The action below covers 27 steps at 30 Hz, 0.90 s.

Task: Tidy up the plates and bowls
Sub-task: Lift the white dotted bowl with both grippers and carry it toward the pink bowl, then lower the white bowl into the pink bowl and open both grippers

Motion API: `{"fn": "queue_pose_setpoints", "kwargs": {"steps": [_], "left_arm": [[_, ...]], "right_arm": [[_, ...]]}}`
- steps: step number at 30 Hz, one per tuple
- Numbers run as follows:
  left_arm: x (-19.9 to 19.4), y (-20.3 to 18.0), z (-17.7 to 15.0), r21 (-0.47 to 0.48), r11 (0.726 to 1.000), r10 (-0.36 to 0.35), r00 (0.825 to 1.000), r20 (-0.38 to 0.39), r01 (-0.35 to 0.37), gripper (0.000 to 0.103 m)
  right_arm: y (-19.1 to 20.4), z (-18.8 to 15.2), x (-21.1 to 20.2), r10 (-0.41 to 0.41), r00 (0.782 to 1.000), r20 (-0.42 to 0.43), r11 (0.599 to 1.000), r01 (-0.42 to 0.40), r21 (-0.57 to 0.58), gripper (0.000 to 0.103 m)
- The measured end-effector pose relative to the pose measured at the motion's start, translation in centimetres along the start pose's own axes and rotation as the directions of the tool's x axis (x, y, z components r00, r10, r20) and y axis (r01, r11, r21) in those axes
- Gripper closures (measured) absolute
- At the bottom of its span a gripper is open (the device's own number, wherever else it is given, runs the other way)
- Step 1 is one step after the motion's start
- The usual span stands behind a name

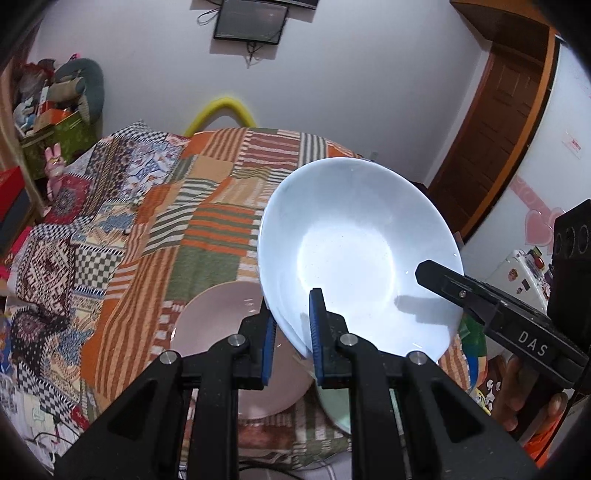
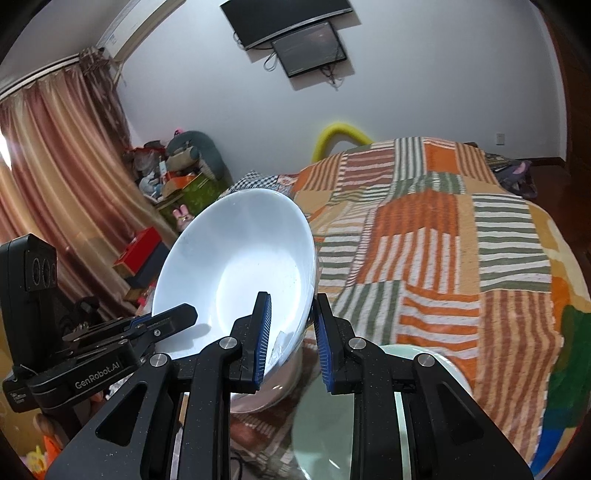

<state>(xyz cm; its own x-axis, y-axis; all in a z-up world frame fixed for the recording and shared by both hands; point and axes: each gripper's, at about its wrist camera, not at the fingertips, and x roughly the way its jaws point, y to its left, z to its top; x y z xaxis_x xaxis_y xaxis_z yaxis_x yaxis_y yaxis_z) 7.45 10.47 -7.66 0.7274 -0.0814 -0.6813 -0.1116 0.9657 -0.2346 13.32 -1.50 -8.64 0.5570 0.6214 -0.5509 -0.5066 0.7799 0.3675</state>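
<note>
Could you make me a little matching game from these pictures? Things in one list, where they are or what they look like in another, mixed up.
Things:
1. white bowl
2. pink plate
3. green plate
4. screen

Descriptions:
A. hangs on the wall
B. held up by both grippers at its rim
C. lies on the cloth, left of the bowl in the left view
D. lies under the right gripper

Pairs: 1-B, 2-C, 3-D, 4-A

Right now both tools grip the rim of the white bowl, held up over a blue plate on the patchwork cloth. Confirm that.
Not quite. The plate under the white bowl is pink, not blue, as the left wrist view shows. The rest holds: the left tool and right tool both clamp the bowl's rim above the patchwork cloth.
</note>
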Motion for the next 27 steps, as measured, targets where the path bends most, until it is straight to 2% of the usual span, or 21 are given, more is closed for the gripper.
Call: {"fn": "queue_pose_setpoints", "kwargs": {"steps": [16,27], "left_arm": [[1.4,6.5,-3.6,-0.124,0.99,0.05,0.996,-0.078,-0.06,0.088],[3.8,8.7,-6.0,-0.186,0.98,0.041,0.987,-0.152,-0.069,0.088]], "right_arm": [[4.1,-2.8,5.2,0.022,0.991,-0.129,0.999,-0.028,-0.04,0.082],[4.8,-4.9,7.4,0.006,0.976,-0.216,0.999,-0.015,-0.042,0.082]]}}
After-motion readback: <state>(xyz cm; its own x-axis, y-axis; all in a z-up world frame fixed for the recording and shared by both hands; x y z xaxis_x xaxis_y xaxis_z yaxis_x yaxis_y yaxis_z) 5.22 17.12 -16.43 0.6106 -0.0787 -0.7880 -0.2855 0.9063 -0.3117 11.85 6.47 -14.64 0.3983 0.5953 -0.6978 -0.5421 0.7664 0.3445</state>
